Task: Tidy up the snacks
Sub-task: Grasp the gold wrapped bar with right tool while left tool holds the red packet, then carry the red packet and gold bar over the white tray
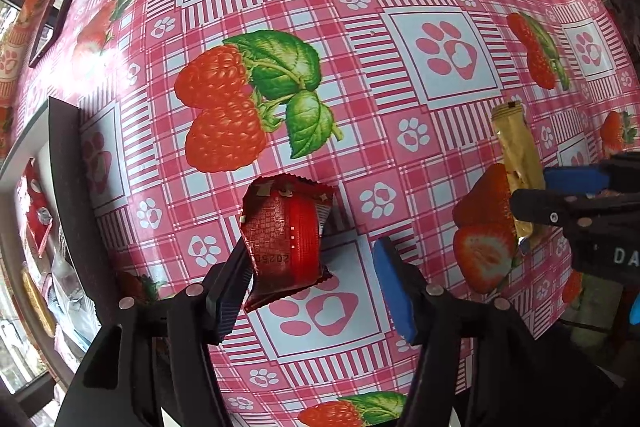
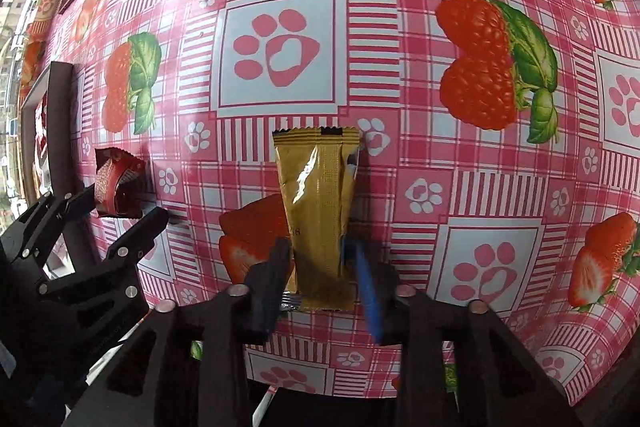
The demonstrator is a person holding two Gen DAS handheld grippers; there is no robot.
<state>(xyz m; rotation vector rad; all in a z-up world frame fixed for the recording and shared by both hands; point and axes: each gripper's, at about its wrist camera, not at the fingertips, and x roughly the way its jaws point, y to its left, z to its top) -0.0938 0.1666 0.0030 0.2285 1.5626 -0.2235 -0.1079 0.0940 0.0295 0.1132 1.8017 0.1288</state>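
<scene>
— The left gripper [image 1: 316, 279]?
— Jaws wide apart; the red snack packet [image 1: 286, 239] leans against one finger, above the strawberry tablecloth [image 1: 400, 155].
— The right gripper [image 2: 320, 279]?
— Level with it, pinching the gold sachet [image 2: 320, 211].

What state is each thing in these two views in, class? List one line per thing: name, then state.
Red snack packet: crumpled, touching the left gripper's left finger only, not clamped.
Gold snack packet: lengthwise between the right gripper's fingers, gripped.
Left gripper: open.
Right gripper: shut on the gold packet.
Dark box: at the table's left edge, open, holding packets.
Tablecloth: spread flat.
</scene>
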